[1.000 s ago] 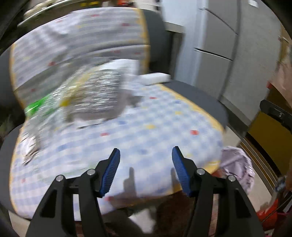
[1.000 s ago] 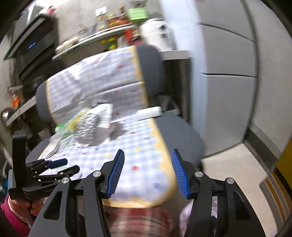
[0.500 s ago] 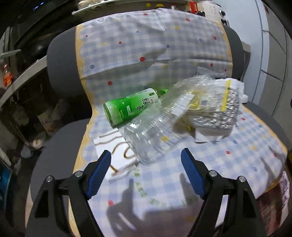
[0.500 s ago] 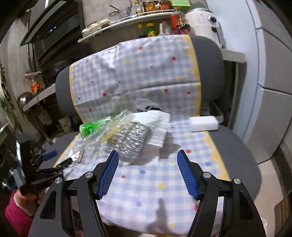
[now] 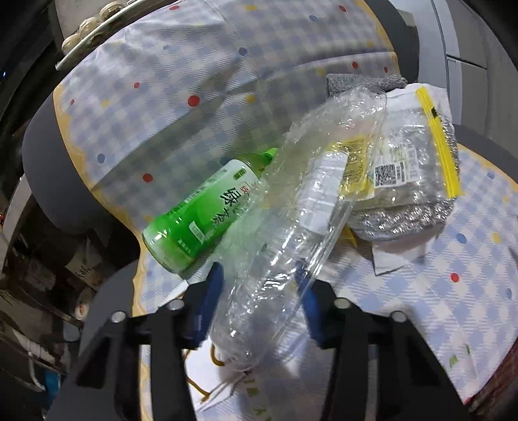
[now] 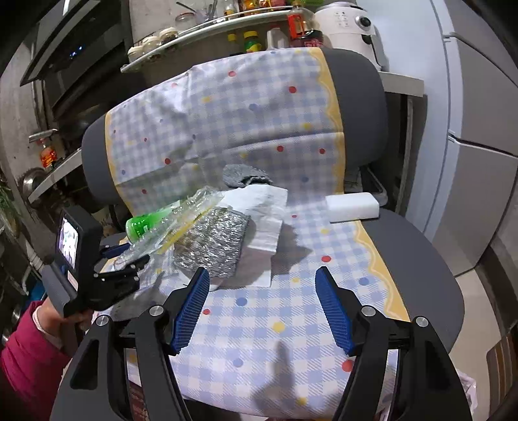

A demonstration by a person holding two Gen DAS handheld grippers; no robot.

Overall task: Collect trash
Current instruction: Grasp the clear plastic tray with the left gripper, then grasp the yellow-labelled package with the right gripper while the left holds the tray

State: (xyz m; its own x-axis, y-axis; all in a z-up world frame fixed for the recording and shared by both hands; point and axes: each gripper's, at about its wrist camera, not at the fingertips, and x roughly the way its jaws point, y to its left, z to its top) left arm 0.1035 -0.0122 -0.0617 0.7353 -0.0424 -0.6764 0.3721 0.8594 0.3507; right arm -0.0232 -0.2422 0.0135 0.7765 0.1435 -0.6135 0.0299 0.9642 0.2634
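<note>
A crushed clear plastic bottle lies across the checked seat cover, and my left gripper has its jaws closing on the bottle's lower end, blue pads against its sides. Beside it lies a green tea bottle. A bagged steel scourer rests on white paper to the right. In the right wrist view the left gripper sits at the seat's left edge on the clear bottle. My right gripper hangs open over the front of the seat, holding nothing, short of the scourer.
A grey cloth and white paper lie near the chair back, a white block at the seat's right edge. The grey chair stands before a shelf of jars and grey cabinets. A red sleeve holds the left gripper.
My left gripper swung left and advanced onto the clear bottle, its jaws narrowing around it. The right gripper turned toward the seat, widened slightly, then held still.
</note>
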